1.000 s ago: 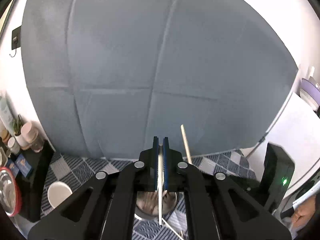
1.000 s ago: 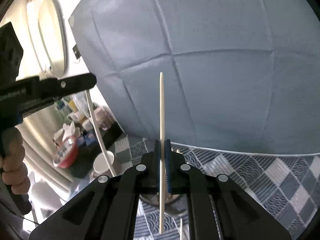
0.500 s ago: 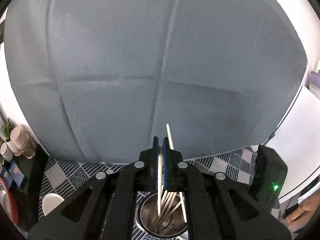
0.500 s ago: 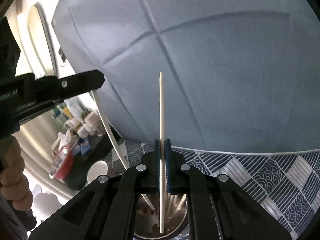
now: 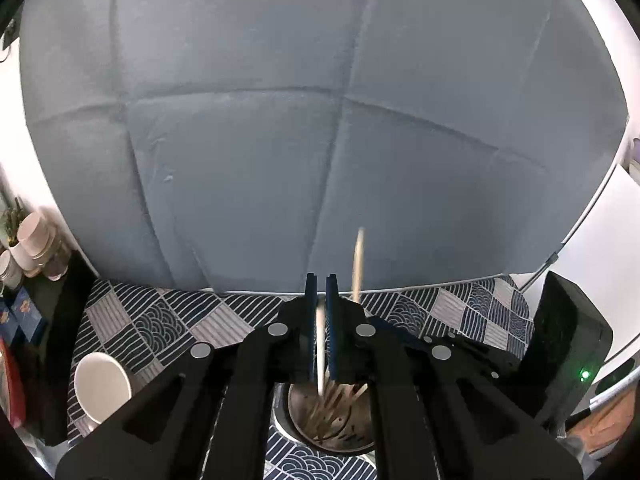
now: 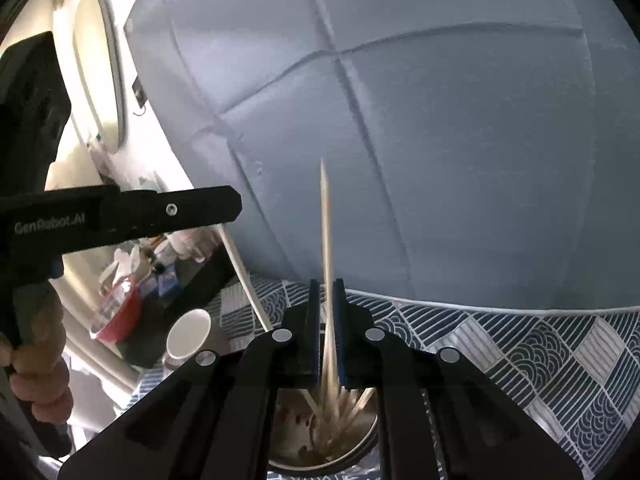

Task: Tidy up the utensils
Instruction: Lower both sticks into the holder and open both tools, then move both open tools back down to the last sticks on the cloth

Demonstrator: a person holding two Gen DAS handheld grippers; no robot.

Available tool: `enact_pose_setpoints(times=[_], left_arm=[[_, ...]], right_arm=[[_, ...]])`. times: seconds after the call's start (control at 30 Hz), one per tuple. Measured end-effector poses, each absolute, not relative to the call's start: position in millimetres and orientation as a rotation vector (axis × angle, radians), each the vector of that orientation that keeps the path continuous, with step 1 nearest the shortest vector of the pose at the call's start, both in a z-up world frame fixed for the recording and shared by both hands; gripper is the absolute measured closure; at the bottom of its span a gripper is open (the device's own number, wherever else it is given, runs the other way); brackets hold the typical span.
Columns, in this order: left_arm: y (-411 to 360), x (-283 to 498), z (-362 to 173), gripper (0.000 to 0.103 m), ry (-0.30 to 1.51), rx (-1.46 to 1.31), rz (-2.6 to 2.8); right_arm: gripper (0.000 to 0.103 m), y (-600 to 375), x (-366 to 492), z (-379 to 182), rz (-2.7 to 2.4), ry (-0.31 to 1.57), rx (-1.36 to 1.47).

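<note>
A steel utensil cup stands below both grippers with several wooden chopsticks in it; it also shows in the right wrist view. My left gripper has its jaws slightly apart, and a pale chopstick hangs blurred between them over the cup. My right gripper also has its jaws slightly parted, and a blurred chopstick stands between them, its lower end in the cup. The right gripper's chopstick shows in the left view. The left gripper's chopstick shows in the right view.
A white cup stands left of the steel cup on the blue patterned tablecloth. A black tray with jars and a red-rimmed bowl lies at the far left. A black device stands at the right. A grey-blue cushioned backdrop rises behind.
Both grippers have loosened their jaws over the steel cup. Both chopsticks now look blurred and lower, sliding down into the cup.
</note>
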State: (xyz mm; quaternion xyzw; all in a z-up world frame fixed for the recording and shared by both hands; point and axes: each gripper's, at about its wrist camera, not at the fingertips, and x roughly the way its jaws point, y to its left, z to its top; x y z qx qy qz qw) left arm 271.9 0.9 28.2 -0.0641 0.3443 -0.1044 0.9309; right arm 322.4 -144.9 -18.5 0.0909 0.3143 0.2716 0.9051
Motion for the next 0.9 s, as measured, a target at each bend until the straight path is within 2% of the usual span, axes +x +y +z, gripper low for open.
enact_pose_setpoints(times=[0.1,0.13,0.2,0.23,0.3,0.37,0.43,0.63,0.7,0.83,0.9], left_arm=[[3.4,267.8,30.9,0.097,0.704,-0.130,-0.200],[5.2,266.3,32.2,0.093,0.703,-0.133,-0.196],[8.2,261.5,36.0,0.088,0.696,-0.147,-0.189],[9.9,258.5,38.6,0.083,0.691,-0.154,-0.188],[11.7,251.9,42.8,0.073,0.681,-0.155,-0.181],[12.0,245.5,44.6,0.066,0.672,-0.149,-0.175],[11.2,238.9,45.2,0.054,0.666,-0.147,-0.167],[6.6,220.6,36.8,0.038,0.671,-0.144,-0.170],[4.8,216.2,33.3,0.029,0.670,-0.137,-0.165],[7.9,205.3,27.0,0.017,0.652,-0.134,-0.130],[11.8,200.7,22.7,0.016,0.658,-0.142,-0.115]], right_arm=[[0.092,-145.8,316.6,-18.3,0.561,0.660,0.189],[0.088,-146.8,314.1,-18.5,0.557,0.664,0.186],[0.061,-150.9,307.6,-16.5,0.535,0.656,0.178],[0.057,-153.1,303.9,-14.7,0.528,0.645,0.180],[0.055,-158.9,296.1,-9.3,0.518,0.625,0.187],[0.053,-163.6,290.9,-4.2,0.507,0.617,0.185],[0.048,-167.7,284.3,0.4,0.490,0.610,0.176],[0.039,-179.2,260.6,7.3,0.468,0.595,0.136],[0.031,-183.1,252.1,6.1,0.466,0.599,0.120],[0.021,-188.3,233.5,-2.4,0.472,0.617,0.075],[0.019,-189.5,226.2,-9.7,0.474,0.636,0.053]])
